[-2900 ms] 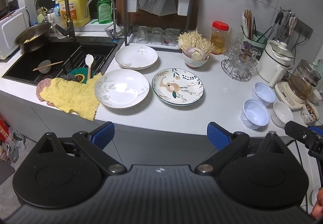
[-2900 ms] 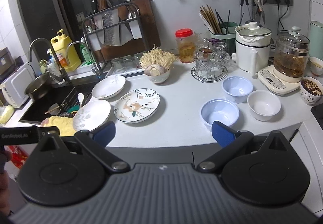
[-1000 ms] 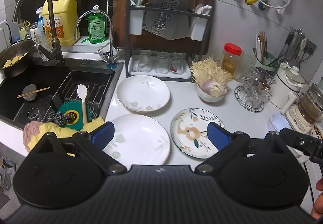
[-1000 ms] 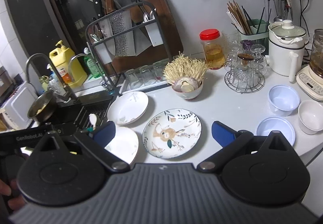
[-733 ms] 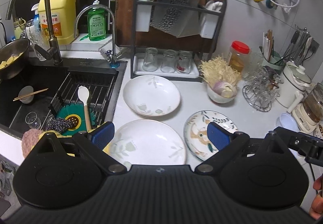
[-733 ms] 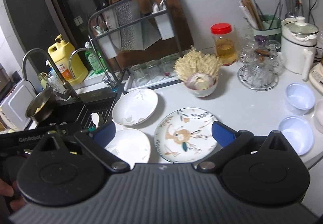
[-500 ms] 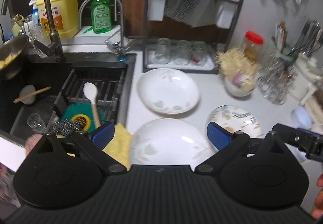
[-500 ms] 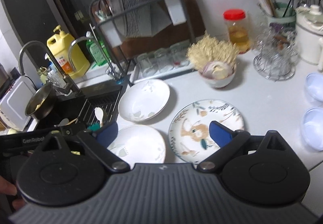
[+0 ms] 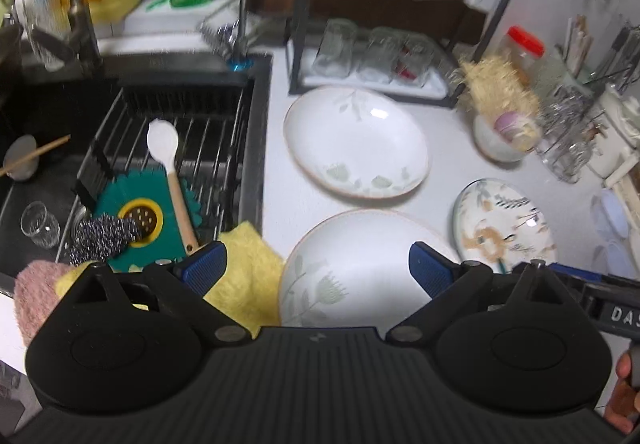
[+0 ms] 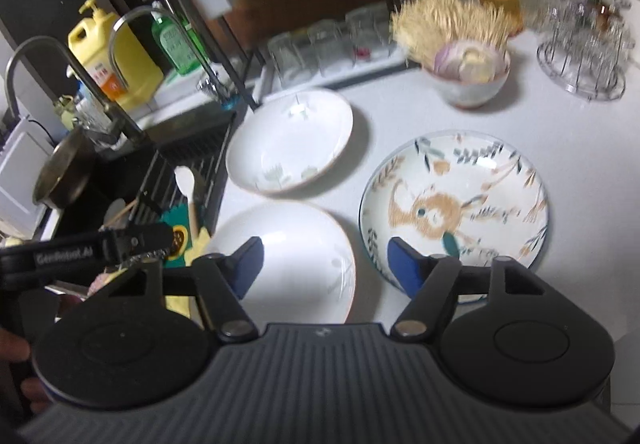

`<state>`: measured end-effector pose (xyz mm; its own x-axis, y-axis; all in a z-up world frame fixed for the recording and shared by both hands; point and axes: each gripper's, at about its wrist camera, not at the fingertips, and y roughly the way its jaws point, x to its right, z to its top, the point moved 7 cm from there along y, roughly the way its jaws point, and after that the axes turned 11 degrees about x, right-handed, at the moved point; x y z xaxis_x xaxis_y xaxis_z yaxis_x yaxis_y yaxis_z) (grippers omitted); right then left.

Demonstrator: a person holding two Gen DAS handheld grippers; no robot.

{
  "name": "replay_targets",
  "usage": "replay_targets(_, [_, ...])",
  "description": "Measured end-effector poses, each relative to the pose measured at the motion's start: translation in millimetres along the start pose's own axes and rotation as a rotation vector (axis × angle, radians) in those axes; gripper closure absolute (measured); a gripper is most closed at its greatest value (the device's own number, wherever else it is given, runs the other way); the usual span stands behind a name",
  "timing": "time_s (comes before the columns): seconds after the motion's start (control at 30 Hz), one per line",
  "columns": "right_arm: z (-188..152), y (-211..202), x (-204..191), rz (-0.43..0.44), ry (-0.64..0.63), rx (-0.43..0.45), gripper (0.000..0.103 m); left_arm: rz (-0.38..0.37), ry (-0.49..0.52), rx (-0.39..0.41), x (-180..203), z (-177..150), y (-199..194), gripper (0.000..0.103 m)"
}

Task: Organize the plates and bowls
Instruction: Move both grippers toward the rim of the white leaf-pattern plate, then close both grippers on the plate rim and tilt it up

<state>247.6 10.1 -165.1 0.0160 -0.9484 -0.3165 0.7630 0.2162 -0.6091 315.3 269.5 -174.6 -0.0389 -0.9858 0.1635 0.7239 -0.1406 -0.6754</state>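
Left claw point(image 9: 318, 264): spread, empty, above near white plate point(image 9: 360, 268). Right claw point(image 10: 324, 260): half-spread, jaws just closing, nothing between. Deer-pattern plate point(image 10: 460, 204): counter point(image 10: 580, 148), right. Far white plate point(image 10: 290, 140): behind, beside sink point(image 9: 180, 116).

Black sink point(image 9: 256, 132) left of counter holds a wire rack point(image 9: 192, 132), white spoon point(image 9: 164, 140), green mat point(image 9: 120, 200) and steel scourer point(image 9: 104, 236). Yellow cloth point(image 9: 248, 276) drapes the sink's edge. Yellow jug point(image 10: 116, 60) and green bottle point(image 10: 176, 44) stand behind the taps.
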Motion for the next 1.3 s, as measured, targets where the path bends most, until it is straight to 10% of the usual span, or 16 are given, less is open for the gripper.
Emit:
replay_targets(0.37, [-38.8,39.8,14.0,-0.018,0.056,-0.096,0.068,-0.013,-0.018,-0.081,-18.8,-29.4,53.2,0.036])
replay_targets(0.77, [-51.4,67.5,12.1,0.01,0.057,-0.121,0.078,-0.029,-0.008,-0.103,-24.0,-40.5,82.6,0.078])
replay_targets(1.3, [-18.2,43.8,-5.9,0.019,0.067,-0.119,0.079,-0.08,-0.018,-0.107,-23.2,-6.5,50.9,0.08])
